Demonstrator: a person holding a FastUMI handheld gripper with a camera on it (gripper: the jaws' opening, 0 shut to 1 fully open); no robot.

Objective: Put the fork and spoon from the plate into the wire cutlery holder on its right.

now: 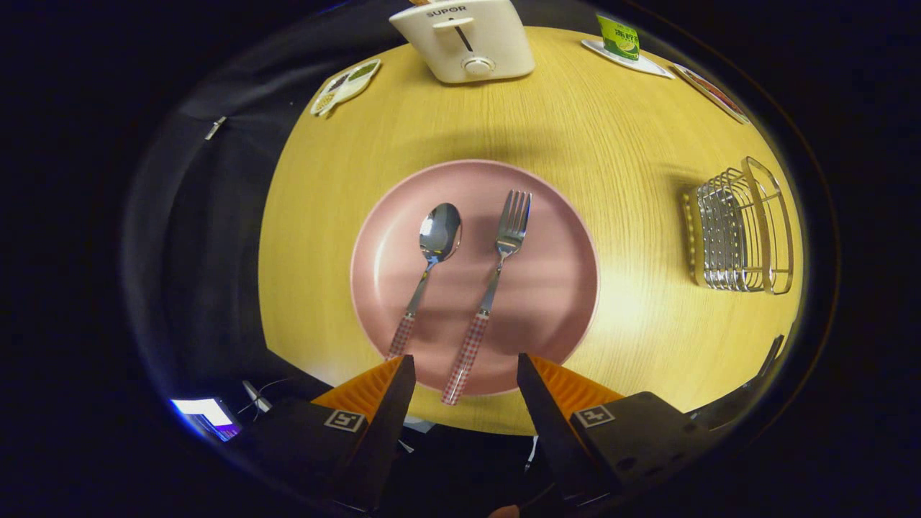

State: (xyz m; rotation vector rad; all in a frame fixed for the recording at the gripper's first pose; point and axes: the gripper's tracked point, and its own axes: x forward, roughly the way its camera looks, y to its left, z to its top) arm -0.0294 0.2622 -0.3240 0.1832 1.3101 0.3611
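Observation:
A pink plate (pixel 554 288) lies in the middle of a round wooden table. On it lie a steel spoon (pixel 430 266) to the left and a steel fork (pixel 496 266) to the right, both with checked red-and-white handles pointing toward me. The fork's handle end (pixel 457 385) reaches past the plate's near rim, between my fingers. My gripper (pixel 465 370) is open, hovering above the plate's near rim with nothing held. The wire cutlery holder (pixel 741 230) stands to the right of the plate, apart from it.
A cream toaster (pixel 464 39) stands at the table's far side. A small dish with dry goods (pixel 345 86) lies far left; a green packet on a white tray (pixel 622 43) and another dish (pixel 712 93) lie far right. A lit screen (pixel 205 414) sits below the table.

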